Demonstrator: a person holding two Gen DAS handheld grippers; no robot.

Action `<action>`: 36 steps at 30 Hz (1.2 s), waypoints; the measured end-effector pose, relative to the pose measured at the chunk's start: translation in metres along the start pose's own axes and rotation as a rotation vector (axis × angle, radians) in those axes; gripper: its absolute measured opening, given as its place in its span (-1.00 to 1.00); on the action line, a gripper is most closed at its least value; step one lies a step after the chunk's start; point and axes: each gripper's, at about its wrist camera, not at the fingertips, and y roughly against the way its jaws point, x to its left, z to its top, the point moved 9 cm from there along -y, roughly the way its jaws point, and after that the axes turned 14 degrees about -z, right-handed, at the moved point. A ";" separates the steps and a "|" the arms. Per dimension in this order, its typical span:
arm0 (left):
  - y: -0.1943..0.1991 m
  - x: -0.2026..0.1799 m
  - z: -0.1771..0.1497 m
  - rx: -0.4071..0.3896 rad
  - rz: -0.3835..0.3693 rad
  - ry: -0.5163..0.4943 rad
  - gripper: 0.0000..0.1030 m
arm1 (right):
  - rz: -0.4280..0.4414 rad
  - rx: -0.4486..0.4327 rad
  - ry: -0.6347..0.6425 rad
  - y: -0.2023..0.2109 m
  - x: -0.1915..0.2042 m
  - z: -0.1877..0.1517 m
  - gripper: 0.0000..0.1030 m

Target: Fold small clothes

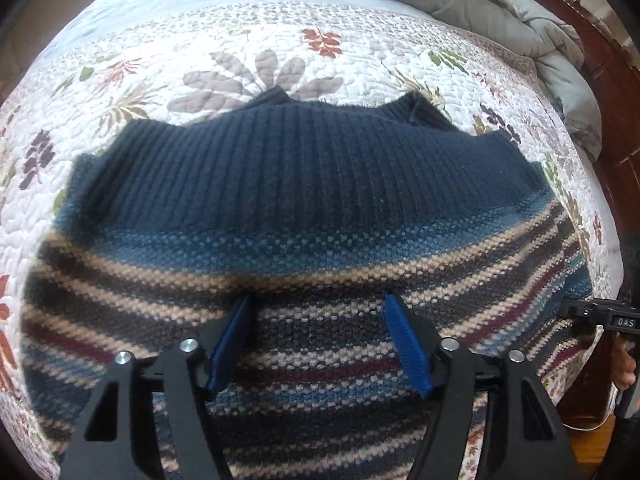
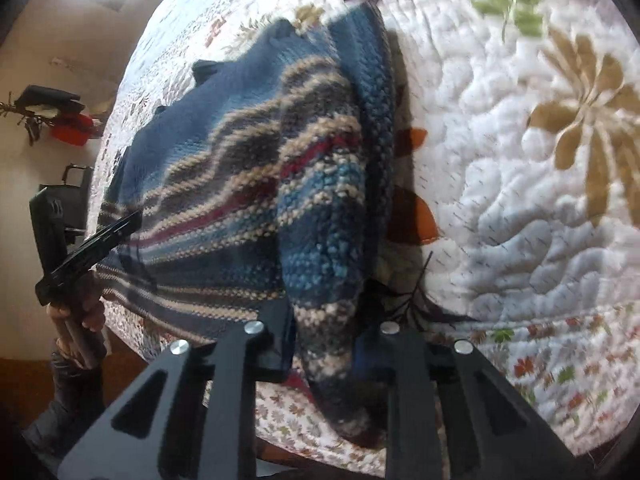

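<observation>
Lying flat on the floral quilt (image 1: pixel 360 68), striped knit sweater (image 1: pixel 300 208), navy ribbed band toward twelve o'clock. Hovering over its striped middle at six o'clock, left gripper (image 1: pixel 318 338), blue pads (image 1: pixel 408 344) standing apart, wool showing between them, nothing pinched. Over at the sweater's three o'clock edge, right gripper (image 2: pixel 324 344) clamping down on a bunched fold of knit, cloth lifting off the quilt there. Crumpling at one o'clock, grey comforter (image 1: pixel 480 4). Gripping the left handle at nine o'clock in the right view, a hand (image 2: pixel 76 320).
</observation>
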 end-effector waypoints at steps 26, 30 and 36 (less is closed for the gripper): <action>0.127 0.084 -0.027 -0.149 -0.074 0.186 0.24 | -0.118 -0.128 0.460 -0.007 0.278 -0.023 0.00; 0.126 0.081 -0.031 -0.135 -0.090 0.184 0.24 | 0.059 -0.068 0.426 -0.016 0.289 -0.046 0.18; 0.114 0.048 -0.029 -0.104 -0.168 0.167 0.24 | 0.203 -0.104 0.363 0.016 0.275 -0.065 0.18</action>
